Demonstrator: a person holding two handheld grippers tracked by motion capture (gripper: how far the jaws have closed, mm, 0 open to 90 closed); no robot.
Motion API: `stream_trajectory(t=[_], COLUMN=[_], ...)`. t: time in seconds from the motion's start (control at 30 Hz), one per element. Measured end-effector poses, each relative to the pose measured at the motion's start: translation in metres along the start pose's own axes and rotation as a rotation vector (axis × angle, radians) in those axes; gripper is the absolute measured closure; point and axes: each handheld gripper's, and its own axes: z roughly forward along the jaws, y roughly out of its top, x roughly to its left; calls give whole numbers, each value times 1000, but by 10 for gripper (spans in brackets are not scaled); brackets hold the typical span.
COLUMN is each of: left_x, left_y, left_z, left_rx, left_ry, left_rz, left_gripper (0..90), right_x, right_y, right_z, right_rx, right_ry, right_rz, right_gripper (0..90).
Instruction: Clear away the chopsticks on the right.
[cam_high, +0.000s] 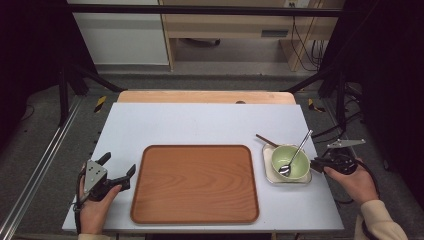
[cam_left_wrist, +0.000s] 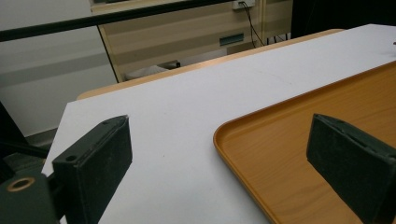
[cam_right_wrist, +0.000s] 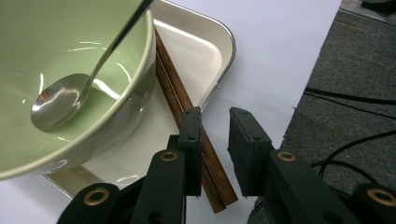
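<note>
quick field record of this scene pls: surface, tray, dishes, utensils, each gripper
surface: white table top
tray: wooden tray, centre, nothing on it
dishes: green bowl sits in white square dish, right of the tray
utensils: metal spoon leans in the bowl; brown chopsticks lie across the dish under the bowl
left gripper: jaws wide open at the tray's left edge, holding nothing
right gripper: jaws slightly apart around the chopsticks' near end; grip not sure

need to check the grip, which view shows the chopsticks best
The right gripper view: the chopsticks lie close up between bowl and dish, ends between its open jaws. The high view gives a brown tip.
</note>
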Motion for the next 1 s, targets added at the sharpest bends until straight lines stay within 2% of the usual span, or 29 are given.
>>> stream_trajectory(t=[0.4, 0.73, 1.0], left_x=[-4, -3, -2], left_y=[0, 0, 0], left_z=[1, 2, 1], left_rx=[5, 5, 3], left_ry=[-2, -8, -12], left_rz=[22, 16, 10], left_gripper=[64, 65, 65], right_x=[-2, -4, -5], right_y=[1, 0, -2], right_z=[3, 4, 9], right_rx=[2, 6, 15], right_ry=[11, 18, 42], right_rz=[4, 19, 26], right_gripper=[748, 738, 747])
